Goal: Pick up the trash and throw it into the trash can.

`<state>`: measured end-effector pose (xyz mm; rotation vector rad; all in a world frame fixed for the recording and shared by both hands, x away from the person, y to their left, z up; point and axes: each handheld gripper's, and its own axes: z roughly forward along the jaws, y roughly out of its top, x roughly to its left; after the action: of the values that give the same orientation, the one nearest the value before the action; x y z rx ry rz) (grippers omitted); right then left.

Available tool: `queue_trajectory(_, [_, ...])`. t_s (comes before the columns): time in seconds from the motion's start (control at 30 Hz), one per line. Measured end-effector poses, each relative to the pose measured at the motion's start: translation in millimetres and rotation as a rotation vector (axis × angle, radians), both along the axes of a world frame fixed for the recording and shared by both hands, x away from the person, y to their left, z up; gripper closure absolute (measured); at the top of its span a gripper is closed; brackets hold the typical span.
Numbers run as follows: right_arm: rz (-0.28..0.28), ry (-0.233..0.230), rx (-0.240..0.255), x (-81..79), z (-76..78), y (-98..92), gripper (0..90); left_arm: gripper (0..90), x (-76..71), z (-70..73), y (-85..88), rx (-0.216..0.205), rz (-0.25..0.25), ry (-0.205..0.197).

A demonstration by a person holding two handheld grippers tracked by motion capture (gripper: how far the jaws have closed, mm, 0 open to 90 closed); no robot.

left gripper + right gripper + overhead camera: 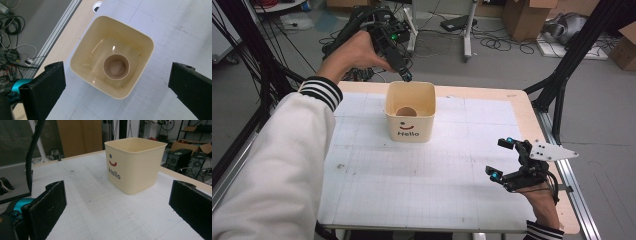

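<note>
A cream square tub (410, 116) with a smiley face and "Hello" printed on its front stands at the table's far middle. Inside it lies a small brownish cup or roll (116, 67), seen end-on, also visible in the high view (406, 111). My left gripper (405, 75) hangs above the tub's far rim, pointing down into it, jaws wide open and empty (117, 85). My right gripper (503, 159) is near the table's right front, open and empty, facing the tub (135, 167) from a distance (117, 212).
The table (377, 185) has a white gridded mat with a wooden border (524, 107). A black frame post (562, 90) rises at the right edge. Cables and cardboard boxes (524, 17) lie on the floor beyond.
</note>
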<state>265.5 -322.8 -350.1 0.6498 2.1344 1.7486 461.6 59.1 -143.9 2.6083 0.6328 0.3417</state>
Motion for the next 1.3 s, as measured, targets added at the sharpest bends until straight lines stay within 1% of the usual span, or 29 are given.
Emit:
queue_trajectory(0.13, [0.002, 0.000, 0.005, 0.8, -0.2, 0.1, 0.2, 1.7, -14.1, 0.8, 8.8, 0.007, -0.019, -0.019])
queue_trajectory(0.23, [0.003, 0.006, 0.006, 0.5, -0.3, 0.6, 0.2, 1.7, -24.2, 4.2, 18.4, -0.009, -0.016, -0.033])
queue_trajectory(0.33, [0.003, 0.004, 0.009, 0.2, 0.0, -0.1, 0.2, 1.7, -35.1, 6.0, 28.0, -0.049, -0.024, -0.043])
queue_trajectory(0.43, [0.002, -0.003, 0.011, -0.5, 0.5, -0.7, 0.2, 1.7, -45.8, 4.9, 37.8, -0.051, -0.034, -0.061])
queue_trajectory(0.47, [0.003, -0.003, 0.011, -0.7, 0.7, -0.5, 0.2, 1.7, -49.9, 5.1, 41.2, -0.050, -0.038, -0.075])
queue_trajectory(0.5, [0.003, -0.007, 0.010, -0.6, 0.9, -0.5, 0.2, 1.7, -54.5, 4.5, 44.7, -0.079, -0.042, -0.091])
queue_trajectory(0.53, [0.001, -0.009, 0.011, -0.6, 1.0, -0.3, 0.2, 1.7, -58.9, 4.6, 48.8, -0.102, -0.052, -0.095])
queue_trajectory(0.57, [0.002, -0.010, 0.010, -0.5, 1.0, -0.2, 0.2, 1.7, -63.0, 4.3, 52.7, -0.112, -0.067, -0.103])
queue_trajectory(0.63, [0.003, -0.006, 0.007, -0.7, 0.9, -0.1, 0.2, 1.7, -70.6, 1.9, 59.9, -0.126, -0.075, -0.126])
queue_trajectory(0.67, [0.002, -0.005, 0.007, -0.6, 0.8, -0.1, 0.2, 1.7, -73.8, 0.7, 64.1, -0.142, -0.081, -0.133])
queue_trajectory(0.73, [0.004, -0.002, 0.006, -1.0, 0.8, 0.1, 0.2, 1.7, -80.1, -1.8, 71.5, -0.151, -0.079, -0.151])
queue_trajectory(0.77, [0.002, -0.008, 0.006, -0.8, 0.9, 0.0, 0.2, 1.7, -82.8, -3.2, 75.2, -0.161, -0.082, -0.157])
queue_trajectory(0.83, [0.001, -0.008, 0.005, -0.9, 1.1, -0.1, 0.2, 1.7, -88.3, -7.1, 83.0, -0.196, -0.084, -0.164])
queue_trajectory(0.9, [0.000, -0.007, 0.005, -0.9, 0.9, -0.3, 0.2, 1.7, -92.6, -11.0, 89.2, -0.206, -0.082, -0.174])
queue_trajectory(1.0, [-0.004, -0.001, 0.003, -0.6, 0.2, -0.4, 0.2, 1.7, -100.6, -19.7, 100.9, -0.245, -0.082, -0.184])
queue_trajectory(1.1, [-0.003, 0.001, 0.000, -0.7, -0.2, -0.3, 0.2, 1.7, -108.4, -29.2, 114.0, -0.304, -0.080, -0.196])
queue_trajectory(1.23, [-0.005, -0.003, 0.000, -0.3, -0.2, -0.9, 0.2, 1.7, -117.9, -43.4, 128.8, -0.344, -0.075, -0.200])
queue_trajectory(1.3, [-0.007, 0.003, 0.000, -0.7, -0.3, -1.5, 0.2, 1.7, -124.4, -48.9, 134.6, -0.367, -0.080, -0.222])
